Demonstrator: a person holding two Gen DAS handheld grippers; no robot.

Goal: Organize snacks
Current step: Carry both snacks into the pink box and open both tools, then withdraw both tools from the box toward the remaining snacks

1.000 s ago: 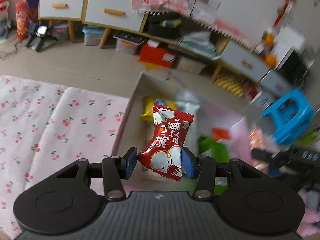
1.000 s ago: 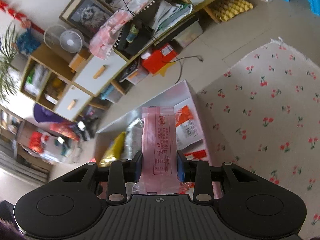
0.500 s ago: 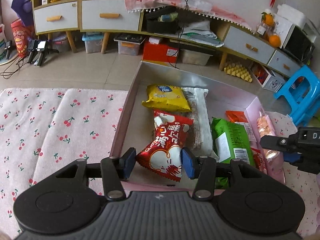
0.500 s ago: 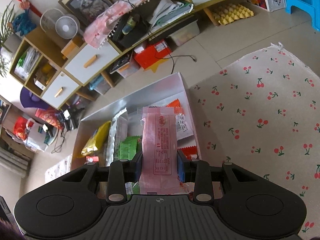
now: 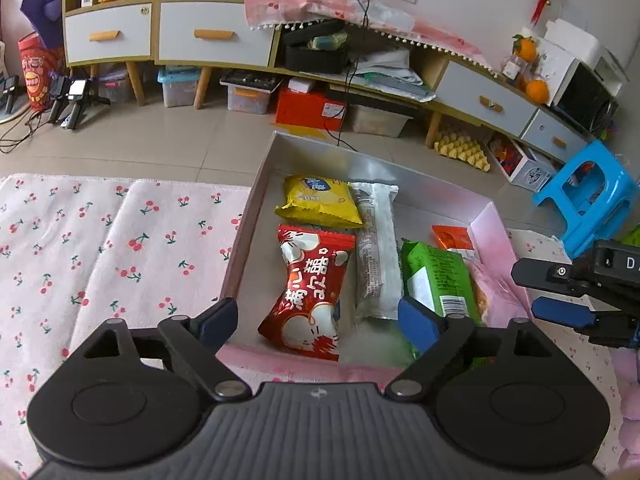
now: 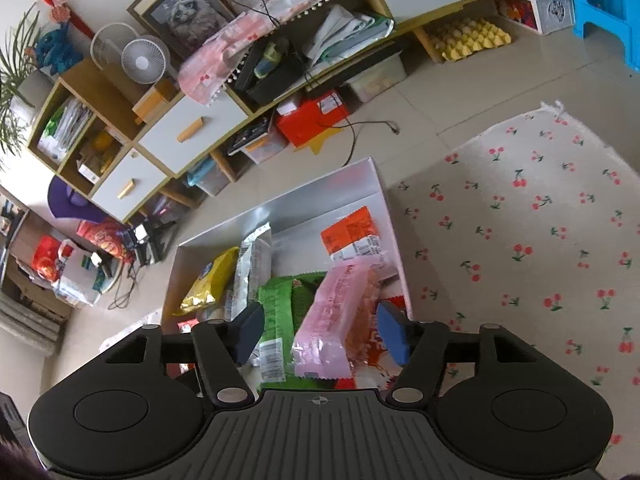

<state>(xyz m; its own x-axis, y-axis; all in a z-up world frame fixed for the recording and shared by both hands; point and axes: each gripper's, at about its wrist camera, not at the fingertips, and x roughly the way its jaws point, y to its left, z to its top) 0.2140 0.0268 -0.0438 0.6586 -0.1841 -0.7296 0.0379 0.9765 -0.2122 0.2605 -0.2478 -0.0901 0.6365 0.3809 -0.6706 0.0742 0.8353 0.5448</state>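
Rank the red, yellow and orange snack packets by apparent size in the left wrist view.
1. Red snack packet, though nearest the camera.
2. Yellow snack packet.
3. Orange snack packet, partly hidden, so unsure.

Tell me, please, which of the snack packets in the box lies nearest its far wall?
The yellow packet: it lies farthest up the box, beyond the red packet and beside the silvery one's far end.

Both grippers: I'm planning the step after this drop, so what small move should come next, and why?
Probably lift both straight up out of the box. The left gripper and right gripper have just opened; the red packet and pink packet lie loose inside, touching neither pad.
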